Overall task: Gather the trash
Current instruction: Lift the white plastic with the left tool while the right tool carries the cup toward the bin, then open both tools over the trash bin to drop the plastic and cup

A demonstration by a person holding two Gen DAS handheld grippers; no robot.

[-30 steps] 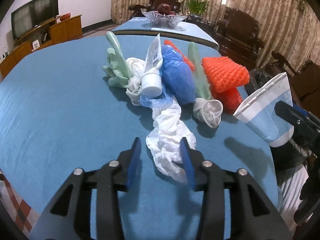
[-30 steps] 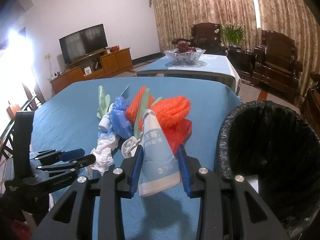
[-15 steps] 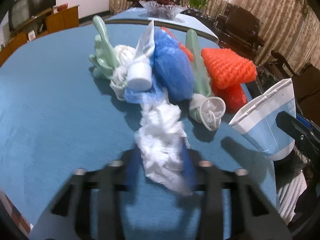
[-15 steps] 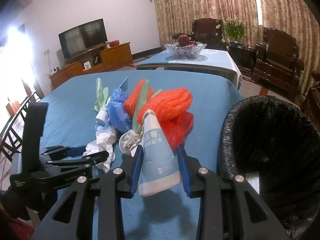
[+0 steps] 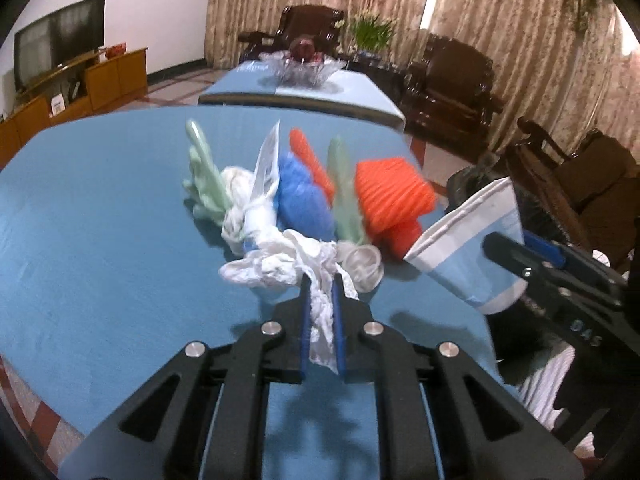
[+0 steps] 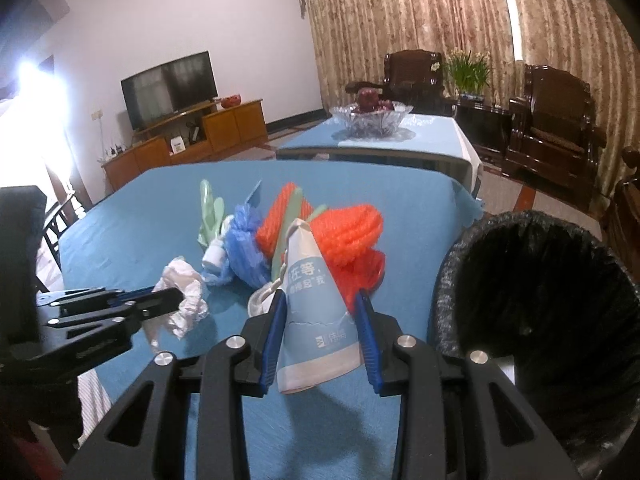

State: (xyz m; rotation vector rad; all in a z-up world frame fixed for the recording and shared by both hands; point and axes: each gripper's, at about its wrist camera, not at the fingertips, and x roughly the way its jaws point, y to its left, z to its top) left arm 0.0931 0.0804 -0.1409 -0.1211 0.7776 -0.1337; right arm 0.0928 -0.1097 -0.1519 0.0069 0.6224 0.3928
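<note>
Clearly the crumpled white plastic bag [image 5: 296, 264] is feather-light and limp: it gives no resistance, bunches wherever it is pinched, and trails loose folds, so a bite anywhere on a gathered wad will do, though a thin edge could slip out. The left claw [image 5: 321, 312] has just been closing and now stands narrow, its blue pads clamped on a twisted tail of that bag, which hangs from the jaws just above the blue table [image 5: 100, 240]. The bag's far end reaches back toward the trash pile, beside the white tube [image 5: 264, 184], the blue plastic wad [image 5: 304, 200] and the orange foam net [image 5: 390, 192]; whether it still touches them I cannot tell.

The right claw [image 6: 320, 332] grips a flattened blue-and-white paper cup [image 6: 312, 320] across its middle, jaws partly closed on its sides. The cup is light and already creased, so it will crush further under a hard squeeze. It is held just beside the black-lined trash bin [image 6: 540, 280], which sits off the table's right edge.

Compared with a second ago, the bag lay flat on the table between widely spread left jaws; now it is pinched and lifted, drawn up into a rope. The cup and right claw look unchanged.
</note>
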